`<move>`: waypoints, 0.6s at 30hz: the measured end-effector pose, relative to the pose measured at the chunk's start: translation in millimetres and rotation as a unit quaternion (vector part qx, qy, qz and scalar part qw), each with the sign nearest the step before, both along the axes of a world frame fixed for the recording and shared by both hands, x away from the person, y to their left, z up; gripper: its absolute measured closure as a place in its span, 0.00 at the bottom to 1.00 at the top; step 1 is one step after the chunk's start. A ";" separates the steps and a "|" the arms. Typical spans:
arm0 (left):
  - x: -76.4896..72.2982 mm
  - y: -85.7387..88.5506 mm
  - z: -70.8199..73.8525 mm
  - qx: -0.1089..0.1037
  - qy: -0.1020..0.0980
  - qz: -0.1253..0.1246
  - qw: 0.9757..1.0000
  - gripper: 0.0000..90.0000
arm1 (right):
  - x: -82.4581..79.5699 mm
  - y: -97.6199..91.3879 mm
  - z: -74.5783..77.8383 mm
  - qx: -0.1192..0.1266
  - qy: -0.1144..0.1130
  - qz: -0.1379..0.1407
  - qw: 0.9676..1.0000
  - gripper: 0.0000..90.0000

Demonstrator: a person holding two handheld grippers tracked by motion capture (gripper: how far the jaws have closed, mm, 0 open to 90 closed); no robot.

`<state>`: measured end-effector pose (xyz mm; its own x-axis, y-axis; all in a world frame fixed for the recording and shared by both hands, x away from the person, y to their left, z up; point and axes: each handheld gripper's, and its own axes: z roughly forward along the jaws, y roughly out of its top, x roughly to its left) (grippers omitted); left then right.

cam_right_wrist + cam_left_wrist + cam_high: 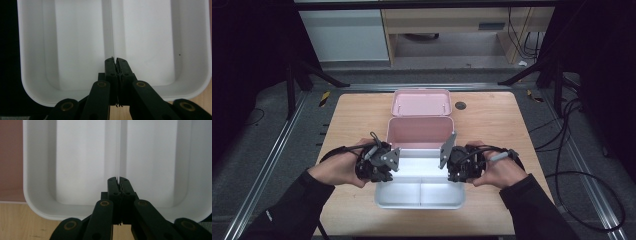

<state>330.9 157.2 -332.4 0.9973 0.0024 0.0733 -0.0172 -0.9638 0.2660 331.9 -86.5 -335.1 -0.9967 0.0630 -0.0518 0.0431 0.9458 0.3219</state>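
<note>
White divided tray (419,192) sits nearest on the wooden counter (492,125), two compartments side by side with a centre divider. Left gripper (379,165) at its left end, right gripper (457,162) at its right end, each held in a hand (337,170). In both gripper views the jaws are pressed together, tips over the divider line (whether they pinch the divider or the end wall, cannot tell). Symmetric two-ended hold looks like a level lift or seating of the tray, probably into the pink box (419,131) just behind and touching it. Pink lid (421,102) lies farther back, inside up. Dark round spot (460,105) beside the lid. No readable brand or writing anywhere.
</note>
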 end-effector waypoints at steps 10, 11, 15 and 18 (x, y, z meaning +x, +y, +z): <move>-20.8 1.0 -35.8 0.000 0.031 0.004 1.000 0.99 | -21.5 -0.9 -32.6 0.008 0.025 0.007 1.000 0.99; -22.1 0.7 -41.4 0.001 0.033 0.005 0.999 0.98 | -23.4 -0.6 -41.6 0.007 0.032 0.009 0.999 0.99; -23.9 -0.8 -64.7 0.003 0.043 0.004 0.999 0.98 | -25.6 0.6 -58.6 -0.001 0.039 0.010 0.999 0.99; -19.1 -2.3 -81.1 0.007 0.051 0.007 0.999 0.98 | -22.5 1.2 -79.7 -0.006 0.041 0.007 0.999 0.99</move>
